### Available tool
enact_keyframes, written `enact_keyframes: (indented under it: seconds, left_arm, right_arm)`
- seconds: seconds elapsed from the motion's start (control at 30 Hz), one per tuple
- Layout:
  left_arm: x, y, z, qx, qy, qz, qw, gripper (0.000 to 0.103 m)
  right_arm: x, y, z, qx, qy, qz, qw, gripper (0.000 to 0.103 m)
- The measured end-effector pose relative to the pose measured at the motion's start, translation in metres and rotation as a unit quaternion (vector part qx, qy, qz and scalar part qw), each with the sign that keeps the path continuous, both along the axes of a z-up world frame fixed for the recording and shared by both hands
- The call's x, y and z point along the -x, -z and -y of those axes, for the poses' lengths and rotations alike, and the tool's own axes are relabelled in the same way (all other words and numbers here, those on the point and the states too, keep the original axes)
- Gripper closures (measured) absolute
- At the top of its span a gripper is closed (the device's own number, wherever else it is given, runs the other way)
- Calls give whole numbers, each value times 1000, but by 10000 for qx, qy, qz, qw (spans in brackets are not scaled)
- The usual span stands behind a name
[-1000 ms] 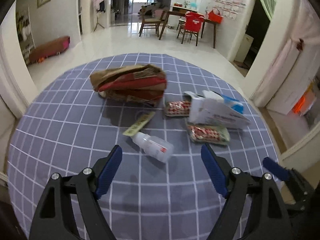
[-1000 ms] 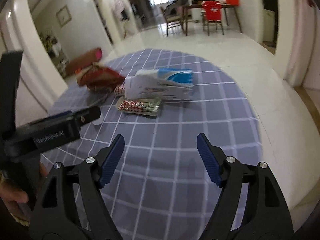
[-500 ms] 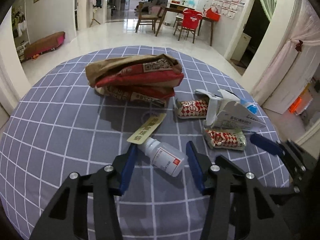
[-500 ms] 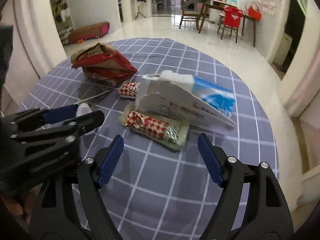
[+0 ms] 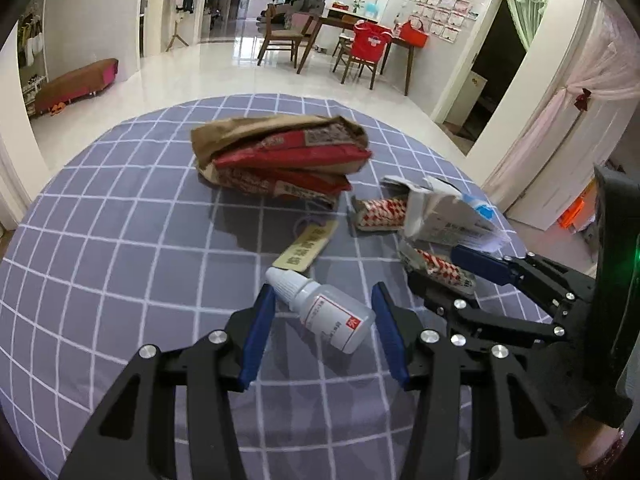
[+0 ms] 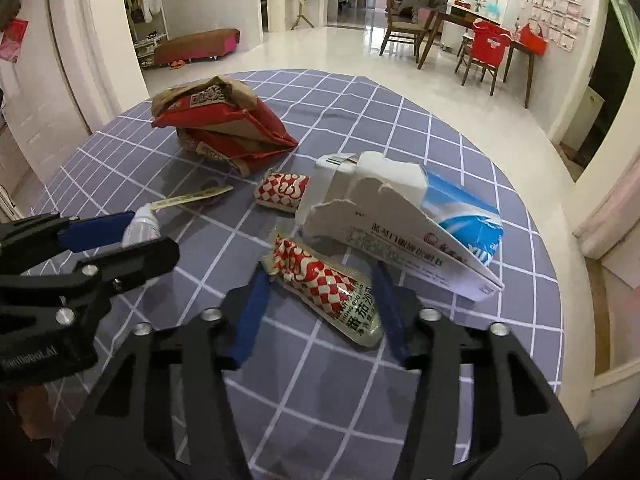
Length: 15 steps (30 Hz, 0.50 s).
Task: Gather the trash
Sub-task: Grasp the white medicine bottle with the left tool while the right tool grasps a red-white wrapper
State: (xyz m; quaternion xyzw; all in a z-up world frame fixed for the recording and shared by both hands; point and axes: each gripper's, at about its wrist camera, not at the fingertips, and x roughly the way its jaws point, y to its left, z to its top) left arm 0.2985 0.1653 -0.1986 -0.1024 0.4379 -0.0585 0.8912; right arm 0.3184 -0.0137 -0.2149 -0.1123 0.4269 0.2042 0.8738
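Grippers (image 5: 323, 320) narrowed (around bottle (image 5: 326, 312), sachet (image 6: 326, 286)).

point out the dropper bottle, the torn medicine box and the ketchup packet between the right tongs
dropper bottle (image 5: 334, 314), left wrist view, label on body
torn medicine box (image 6: 404, 220), right wrist view, white side
ketchup packet (image 6: 328, 286), right wrist view, checkered middle

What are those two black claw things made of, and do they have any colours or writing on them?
Each is a matte black, plastic-looking frame of cut-out triangular arms joined by silver round-head screws, ending in two flat blue finger pads. The left gripper shows this plainly, as does the right gripper. White lettering sits on the left one's side in the right wrist view, too blurred to read surely. A green light glows on the right one's body.
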Motion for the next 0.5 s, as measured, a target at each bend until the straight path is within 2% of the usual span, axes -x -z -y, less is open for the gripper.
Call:
enact_keyframes:
  seconds: [0.07,0.13,0.27,0.5]
  left_arm:
    - [6,1,8,11,37,-9,10000,54]
    - [11,0,13,-9,66,-4,10000,54]
    - [26,-6,22,-3,150,38,9999,54]
    - [52,-26,55,-28,386,254,9989,54]
  right_arm:
    - [7,-2,1,-19,-18,-2,10000,69]
    - [15,-1,0,-39,30,-2,10000,70]
    - [30,-7,14,-396,186,-15,9990,75]
    - [72,-31,63,-1143,425,136,9924,81]
